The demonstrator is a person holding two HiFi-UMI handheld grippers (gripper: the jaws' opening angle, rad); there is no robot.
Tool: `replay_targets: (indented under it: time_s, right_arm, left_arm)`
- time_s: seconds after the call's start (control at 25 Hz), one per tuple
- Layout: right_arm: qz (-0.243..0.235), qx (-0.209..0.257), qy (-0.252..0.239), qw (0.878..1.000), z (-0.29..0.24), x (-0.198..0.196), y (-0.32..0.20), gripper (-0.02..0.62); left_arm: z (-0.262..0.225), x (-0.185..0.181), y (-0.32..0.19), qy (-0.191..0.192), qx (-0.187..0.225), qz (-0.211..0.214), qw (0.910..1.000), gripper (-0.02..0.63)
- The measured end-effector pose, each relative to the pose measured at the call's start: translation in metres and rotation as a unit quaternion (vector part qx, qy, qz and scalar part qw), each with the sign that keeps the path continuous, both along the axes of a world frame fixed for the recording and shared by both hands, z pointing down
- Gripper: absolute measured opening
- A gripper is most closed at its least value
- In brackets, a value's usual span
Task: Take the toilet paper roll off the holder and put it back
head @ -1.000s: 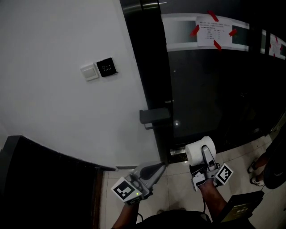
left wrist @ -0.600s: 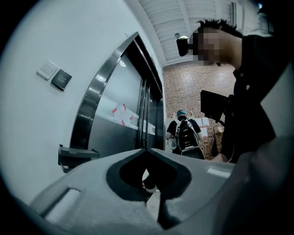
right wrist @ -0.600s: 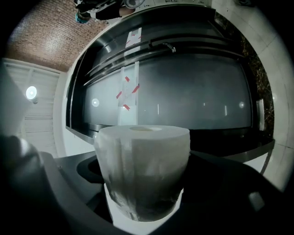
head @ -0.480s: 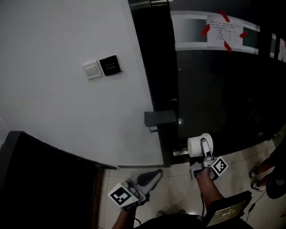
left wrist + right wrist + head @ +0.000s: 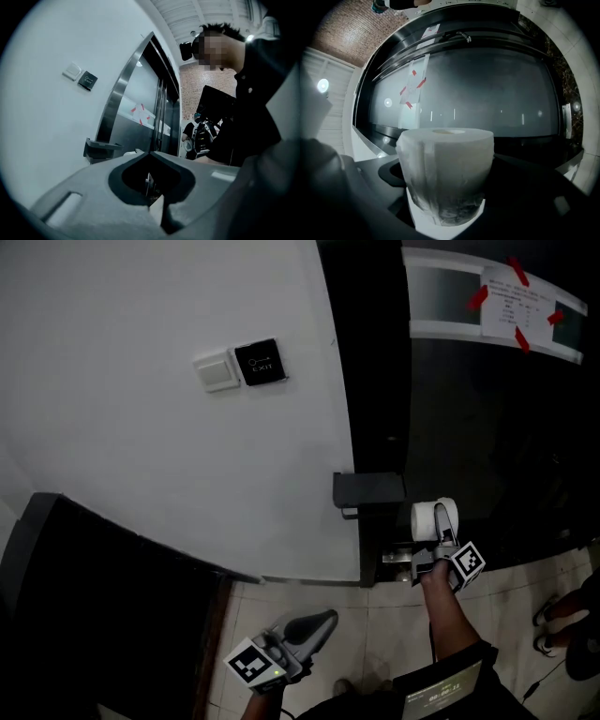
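Observation:
The white toilet paper roll (image 5: 427, 518) is held upright between the jaws of my right gripper (image 5: 439, 517), which is shut on it. In the right gripper view the roll (image 5: 445, 173) fills the middle, in front of a dark glass door. It hangs just right of and slightly below the grey holder (image 5: 370, 489) mounted at the edge of the white wall. My left gripper (image 5: 326, 618) is low by the floor tiles, jaws shut and nothing in them. In its own view the left gripper (image 5: 151, 153) points past the holder (image 5: 101, 149).
A white switch (image 5: 216, 371) and a black exit button (image 5: 260, 362) sit on the wall. A notice (image 5: 514, 300) is taped to the dark glass door. A dark counter (image 5: 94, 615) lies lower left. Someone's feet (image 5: 562, 615) stand at right.
My right gripper has carried the roll up and closer to the holder. The left gripper has dropped back, lower and to the left. The head view has shifted, so the wall fills more of it.

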State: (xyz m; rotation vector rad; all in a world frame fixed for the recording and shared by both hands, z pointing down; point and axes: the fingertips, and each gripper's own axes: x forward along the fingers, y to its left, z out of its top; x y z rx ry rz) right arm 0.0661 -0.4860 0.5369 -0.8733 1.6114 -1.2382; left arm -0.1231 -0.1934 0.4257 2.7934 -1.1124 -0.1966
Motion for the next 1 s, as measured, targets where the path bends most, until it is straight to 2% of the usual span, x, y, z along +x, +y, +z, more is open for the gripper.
replay_targets:
  time_s: [0.4,0.56,0.8,1.0]
  right_arm:
    - [-0.019,-0.011,0.009,1.000,0.006,-0.058,-0.023,0.460]
    - [-0.019,-0.023,-0.033,0.999,0.014,-0.078,-0.018,0.460]
    - [-0.082,-0.015,-0.026,0.996,0.020,-0.135,-0.006,0.462]
    - [-0.102,-0.014,-0.029,0.994,0.013,-0.171,0.004,0.462]
  left_arm:
    - [0.001,-0.032,0.002,0.007,-0.007,-0.044,0.9990,-0.005]
    - [-0.001,-0.041,0.006,0.005,-0.009,-0.059,0.9982,-0.005]
    - [0.004,-0.049,0.017,0.004,-0.011,-0.079,0.9968,-0.005]
    - [0.003,-0.062,0.029,0.009,-0.010,-0.101,0.9948,-0.005]
